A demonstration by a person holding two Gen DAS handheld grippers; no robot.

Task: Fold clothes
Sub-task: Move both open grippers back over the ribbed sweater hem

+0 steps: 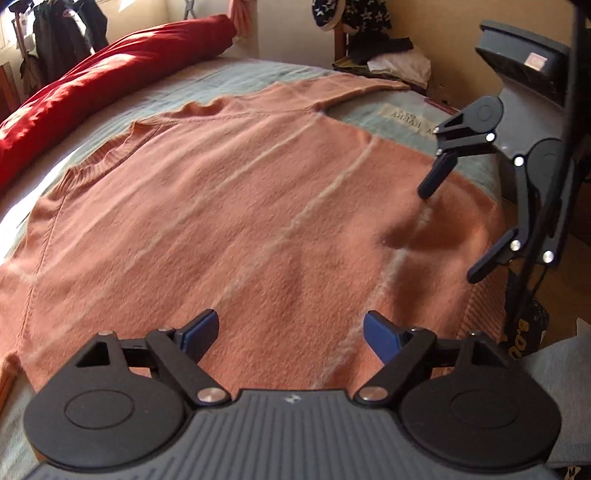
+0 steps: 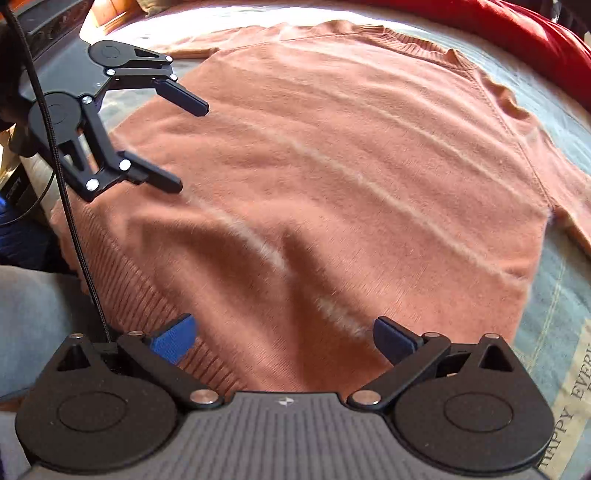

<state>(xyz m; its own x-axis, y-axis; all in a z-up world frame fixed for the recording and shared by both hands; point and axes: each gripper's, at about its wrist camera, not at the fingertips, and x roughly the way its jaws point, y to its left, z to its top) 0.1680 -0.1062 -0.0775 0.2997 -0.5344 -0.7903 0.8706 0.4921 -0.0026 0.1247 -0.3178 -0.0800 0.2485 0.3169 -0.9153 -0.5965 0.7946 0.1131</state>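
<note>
A salmon-pink knitted sweater with thin pale fuzzy stripes (image 1: 236,206) lies spread flat, front up, across the bed, its ribbed neckline toward the far side and its ribbed hem (image 2: 147,306) at the near edge, closest to the person. One sleeve stretches out flat along the far corner; the other runs off toward the side. A soft ridge of fabric rises just above the hem, so the cloth is not quite smooth there.

To my eye the folding itself has not started: the sweater is laid out and both tools hang over its lower part. The left claw (image 1: 291,334) has its blue-padded fingers spread wide with only knit beneath them and nothing pinched. The right claw (image 2: 284,338) is likewise spread apart and empty, hovering above the hem corner on its side. The next move probably calls for each claw to drop to an edge of the garment, likely the hem corners or a side seam, nip a single thickness of knit and carry it over in step, keeping the stripes straight. The fluffy yarn looks apt to slip or drag.

Under the sweater is a pale blue-green bedspread with a printed cream label (image 1: 410,120). A long red bolster cushion (image 1: 92,88) lies along the far side. Beyond it dark jackets hang by a sunlit window (image 1: 62,33), and a heap of clothes sits on a wooden chair (image 1: 373,44).
</note>
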